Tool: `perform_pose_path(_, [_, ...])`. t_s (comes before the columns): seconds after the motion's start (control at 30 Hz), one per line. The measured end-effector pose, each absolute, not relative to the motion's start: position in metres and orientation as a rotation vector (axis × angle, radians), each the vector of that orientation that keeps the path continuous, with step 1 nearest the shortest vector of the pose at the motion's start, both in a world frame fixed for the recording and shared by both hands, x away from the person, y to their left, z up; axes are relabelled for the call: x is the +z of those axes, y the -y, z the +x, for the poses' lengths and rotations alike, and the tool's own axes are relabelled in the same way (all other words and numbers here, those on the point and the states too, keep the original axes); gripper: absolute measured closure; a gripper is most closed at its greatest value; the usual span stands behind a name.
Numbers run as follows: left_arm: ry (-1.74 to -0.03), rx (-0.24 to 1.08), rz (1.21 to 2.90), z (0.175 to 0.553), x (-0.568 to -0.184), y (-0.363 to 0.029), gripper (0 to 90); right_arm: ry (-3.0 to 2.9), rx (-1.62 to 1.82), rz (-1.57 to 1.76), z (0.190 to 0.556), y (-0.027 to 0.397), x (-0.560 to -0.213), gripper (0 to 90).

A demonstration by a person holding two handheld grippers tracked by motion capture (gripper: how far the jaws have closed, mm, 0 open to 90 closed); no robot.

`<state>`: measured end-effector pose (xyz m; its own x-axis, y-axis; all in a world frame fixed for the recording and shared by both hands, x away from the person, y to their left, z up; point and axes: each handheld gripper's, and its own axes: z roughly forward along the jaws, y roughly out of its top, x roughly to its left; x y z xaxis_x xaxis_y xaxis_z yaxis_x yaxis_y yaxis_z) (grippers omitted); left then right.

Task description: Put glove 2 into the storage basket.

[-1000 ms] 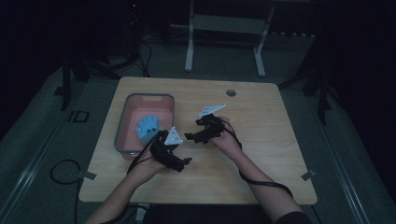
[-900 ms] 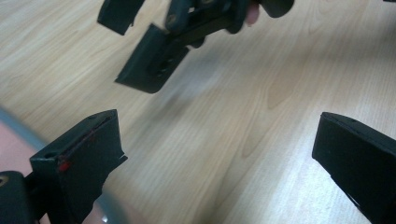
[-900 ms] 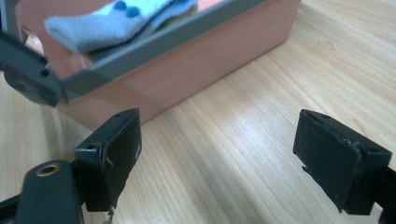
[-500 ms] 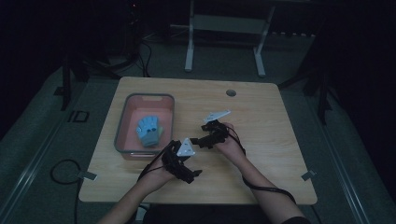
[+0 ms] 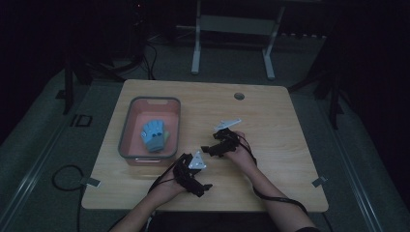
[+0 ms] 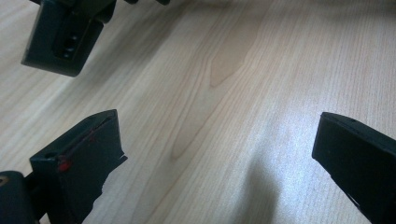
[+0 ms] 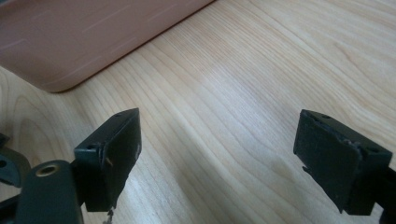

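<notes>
A pink tub (image 5: pixel 126 126) with a grey rim sits on the left of the wooden table (image 5: pixel 270 111), and a light blue, glove-like object (image 5: pixel 154 136) lies inside it. My left gripper (image 5: pixel 200 181) hovers just right of the tub's near corner. Its jaws stand wide open (image 6: pixel 217 126) over bare wood. My right gripper (image 5: pixel 209 149) is a little beyond it, pointing toward the tub. It is open too (image 7: pixel 219 116) with nothing between its jaws. The tub's pink wall (image 7: pixel 93 37) lies ahead of it. One jaw of the right gripper (image 6: pixel 60 37) appears in the left gripper view.
A small round dark hole (image 5: pixel 239 95) sits near the table's far edge. Cables trail from both grippers toward the near edge. A metal stand (image 5: pixel 232 29) is on the floor behind the table.
My left gripper has moved right and toward the near edge, away from the tub. The right gripper has drifted slightly nearer too. Both stay open.
</notes>
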<state>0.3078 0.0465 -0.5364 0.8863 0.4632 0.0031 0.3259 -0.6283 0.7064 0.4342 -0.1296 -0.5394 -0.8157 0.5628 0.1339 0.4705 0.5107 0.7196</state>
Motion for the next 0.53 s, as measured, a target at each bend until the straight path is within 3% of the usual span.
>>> perform_pose_path(0.53, [-0.574,0.224,2.285,0.3081,-0.5440,-0.0491,1.4,-2.616,1.197,0.890,0.4309,0.1362,-0.5486,15.3])
